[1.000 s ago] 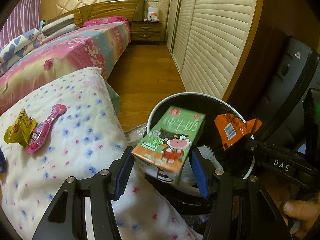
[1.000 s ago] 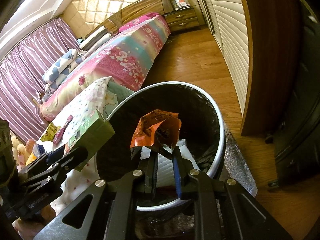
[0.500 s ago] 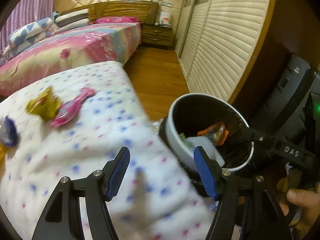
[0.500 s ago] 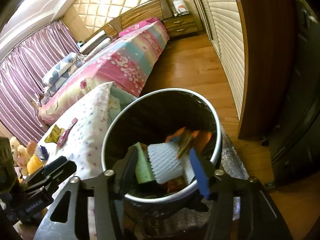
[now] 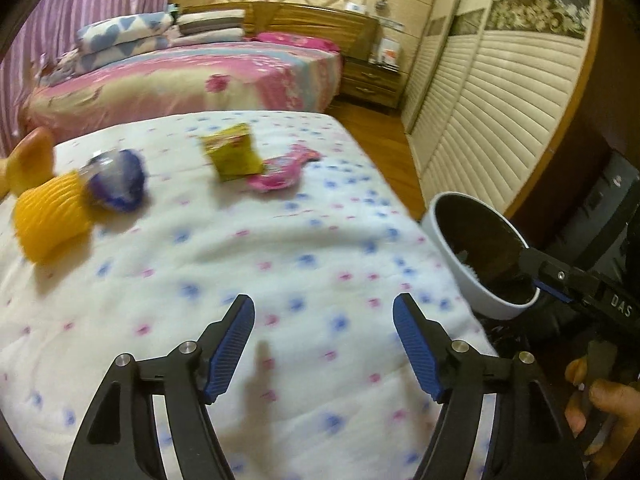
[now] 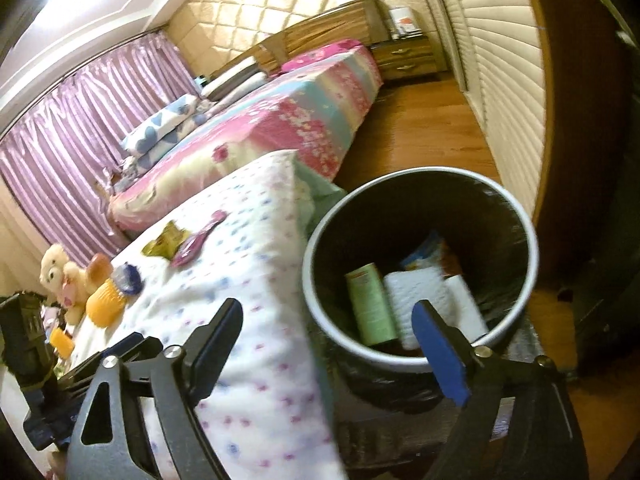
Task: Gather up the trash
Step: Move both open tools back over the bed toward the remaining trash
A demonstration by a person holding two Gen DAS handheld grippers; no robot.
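The left gripper (image 5: 323,322) hangs over the spotted white quilt (image 5: 248,264), its jaws apart with nothing between them; they have just been opening. The right gripper (image 6: 328,328) straddles the quilt's edge and the near rim of the trash bin (image 6: 320,240), jaws spread wide and empty, also just opened. A hand (image 5: 600,408) grips the right tool at the lower right of the left view.

The bin stands on the floor just beside the quilt's right edge, lined with a black bag. Inside lie a green milk carton (image 6: 370,306), a white foam sheet (image 6: 424,300) and a blue-and-orange wrapper (image 6: 430,250).

The quilt between the left gripper and the remaining litter is bare, flat cloth. Farther on sit a yellow snack packet (image 5: 232,152) and a pink wrapper (image 5: 282,168), touching each other near the far right corner. To the left, a blue-and-clear wrapper (image 5: 116,180) rests against a yellow ribbed object (image 5: 48,220). A plush toy (image 6: 60,276) sits beyond.

Past the quilt a strip of wooden floor (image 6: 424,128) runs between the floral bed (image 6: 288,120) and the slatted wardrobe doors (image 5: 480,112) to a nightstand (image 6: 406,60). Purple curtains (image 6: 72,140) hang behind the bed.
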